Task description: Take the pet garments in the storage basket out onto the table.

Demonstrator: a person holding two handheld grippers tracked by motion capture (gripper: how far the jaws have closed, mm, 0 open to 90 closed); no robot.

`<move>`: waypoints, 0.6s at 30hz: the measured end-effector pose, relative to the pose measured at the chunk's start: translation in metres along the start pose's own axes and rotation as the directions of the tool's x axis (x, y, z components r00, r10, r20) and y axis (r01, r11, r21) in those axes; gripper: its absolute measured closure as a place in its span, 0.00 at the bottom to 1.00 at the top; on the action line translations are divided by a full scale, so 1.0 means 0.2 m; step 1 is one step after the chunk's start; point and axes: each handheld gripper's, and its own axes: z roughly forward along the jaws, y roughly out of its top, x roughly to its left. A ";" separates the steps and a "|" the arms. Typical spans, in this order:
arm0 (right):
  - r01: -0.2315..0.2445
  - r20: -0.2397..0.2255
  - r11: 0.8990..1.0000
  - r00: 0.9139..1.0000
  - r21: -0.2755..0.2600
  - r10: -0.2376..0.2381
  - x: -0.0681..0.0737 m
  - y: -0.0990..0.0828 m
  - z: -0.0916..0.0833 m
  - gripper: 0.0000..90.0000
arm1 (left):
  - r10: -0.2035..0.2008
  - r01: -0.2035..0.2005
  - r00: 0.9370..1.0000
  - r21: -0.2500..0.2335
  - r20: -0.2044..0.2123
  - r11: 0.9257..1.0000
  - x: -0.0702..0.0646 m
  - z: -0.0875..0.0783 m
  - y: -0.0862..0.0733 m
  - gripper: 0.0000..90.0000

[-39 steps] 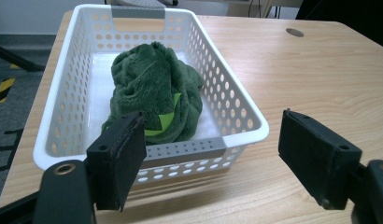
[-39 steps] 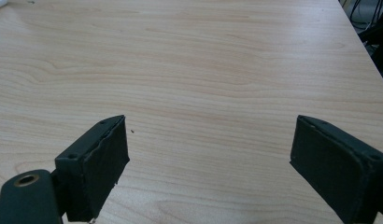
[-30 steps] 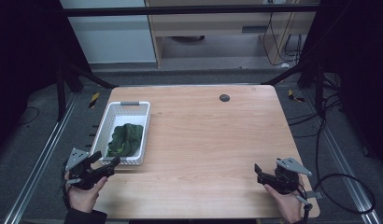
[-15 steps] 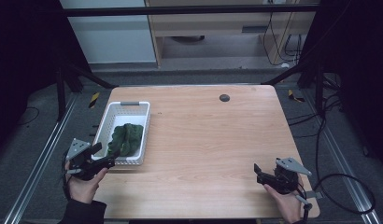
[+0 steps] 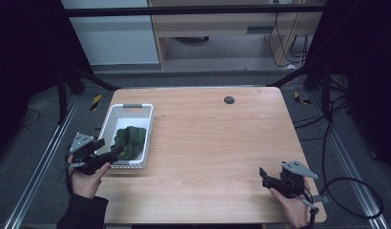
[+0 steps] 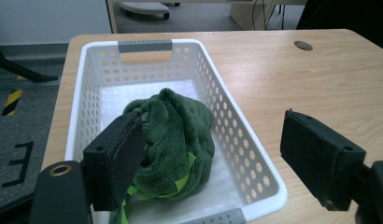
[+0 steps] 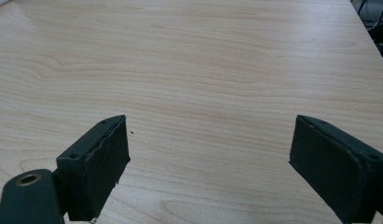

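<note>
1. A green cloth (image 6: 173, 140) is seen lying bunched up in a white basket (image 6: 236, 126). The basket is standing on the left side of the wooden bench (image 5: 212, 143).

2. The left tool (image 5: 108, 155) is held at the near end of the basket, with its tips just at the cloth. In the left tool's own view its jaws are spread wide. One jaw is over the cloth and the other is out past the basket's side wall. Nothing is held by it.

3. The right tool (image 5: 262, 174) is held far from the basket, over the near right part of the bench. Its jaws are spread wide too, and nothing is held by it.

4. The work looks like it is only at the start. The cloth has not been grabbed or lifted yet. It is judged that the cloth is about to be picked up, so the grabbing and the lifting out are left to do.

5. From the high view, both tools and the whole bench are seen, with a small dark round spot (image 5: 229, 99) near the far edge.

6. From the left tool's view, the folds of the cloth and some bright green bits near its bottom are seen up close. These are too small to be made out from above.

7. From the right tool's view, bare wood is seen between the jaws.
</note>
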 end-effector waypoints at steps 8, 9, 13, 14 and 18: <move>0.001 -0.003 1.000 1.000 0.005 -0.001 0.00 0.00 0.00 0.13 | 0.019 -0.018 1.000 0.022 -0.013 1.000 0.01 0.03 0.06 0.23; 0.001 -0.003 1.000 1.000 0.005 -0.001 0.00 0.00 0.00 0.13 | 0.019 -0.018 1.000 0.022 -0.013 1.000 0.01 0.03 0.06 0.23; -0.003 -0.003 1.000 1.000 0.002 0.003 0.00 0.00 0.00 0.13 | 0.019 -0.018 1.000 0.033 -0.018 0.999 0.02 0.06 0.08 0.23; 0.000 0.000 1.000 1.000 0.000 0.000 -0.01 0.00 0.00 0.13 | 0.019 -0.018 1.000 0.034 -0.019 0.999 0.02 0.06 0.08 0.23; -0.001 -0.002 1.000 1.000 0.001 0.001 -0.01 0.00 0.00 0.13 | 0.018 -0.017 1.000 0.038 -0.022 0.999 0.03 0.08 0.09 0.22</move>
